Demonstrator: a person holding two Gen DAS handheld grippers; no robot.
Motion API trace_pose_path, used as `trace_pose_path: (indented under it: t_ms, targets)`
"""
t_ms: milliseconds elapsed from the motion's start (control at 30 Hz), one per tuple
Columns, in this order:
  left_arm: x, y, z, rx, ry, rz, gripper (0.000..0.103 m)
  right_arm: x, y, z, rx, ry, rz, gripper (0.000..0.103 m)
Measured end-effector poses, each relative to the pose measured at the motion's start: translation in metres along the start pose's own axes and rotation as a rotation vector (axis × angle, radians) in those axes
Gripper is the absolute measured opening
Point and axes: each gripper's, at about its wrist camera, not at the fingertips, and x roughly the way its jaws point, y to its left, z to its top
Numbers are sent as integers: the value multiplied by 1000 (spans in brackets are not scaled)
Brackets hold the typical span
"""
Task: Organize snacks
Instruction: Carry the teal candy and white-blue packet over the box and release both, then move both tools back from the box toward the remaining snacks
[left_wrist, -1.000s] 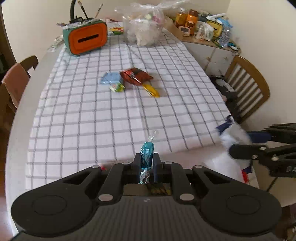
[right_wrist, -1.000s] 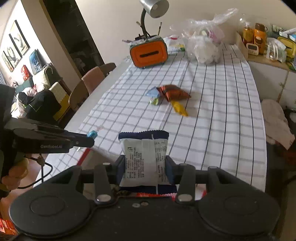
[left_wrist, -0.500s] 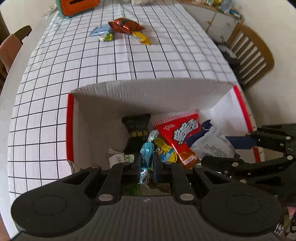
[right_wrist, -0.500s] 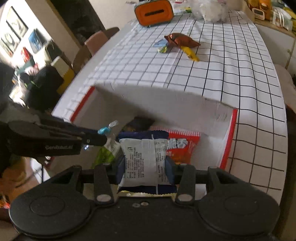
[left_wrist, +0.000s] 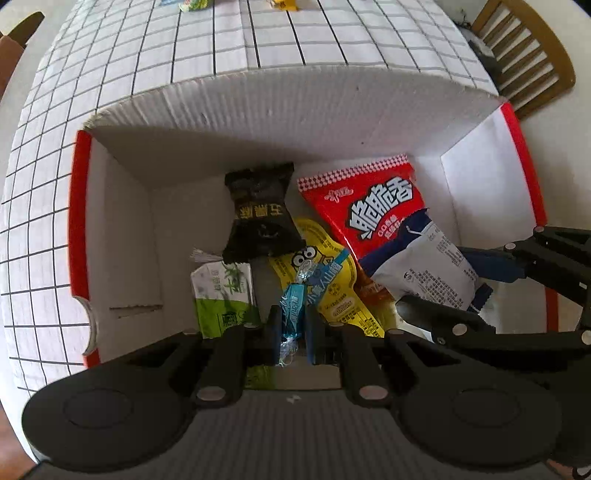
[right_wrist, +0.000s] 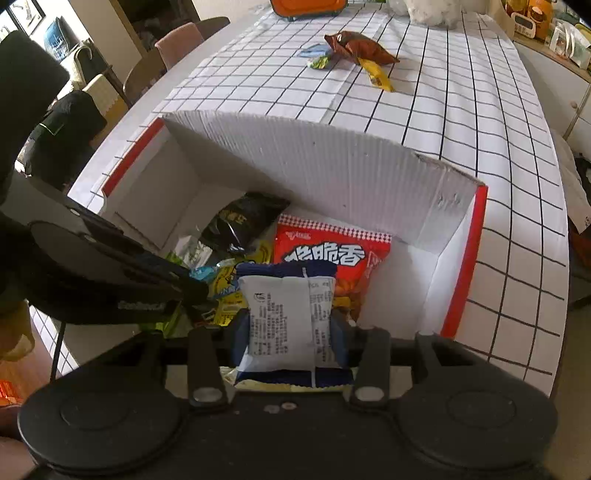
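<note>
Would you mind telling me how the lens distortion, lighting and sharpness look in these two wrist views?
Left wrist view: strong fisheye bowing of the box wall and the tablecloth grid; the box interior is evenly lit and the candy sharp. Right wrist view: the same bowing, the white packet sharp, the room at left dark.

Cardboard box (left_wrist: 280, 110) on checkered tablecloth (right_wrist: 461, 110); snack packets (left_wrist: 373, 206) inside box; loose snacks (right_wrist: 354, 48) on cloth behind box.

Bright daylight, sharp centre, soft shadows, strong fisheye bending at edges.
</note>
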Motion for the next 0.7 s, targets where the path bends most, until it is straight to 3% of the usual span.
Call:
trace_pose_path:
  t_ms: [300,700]
  targets:
    - [9,-3,3,2,53,3,12,5,0,-3,-5,21,6,44]
    - [-10,3,5,-2,5,-2,13,-14,-3,1,11,-12,23,51]
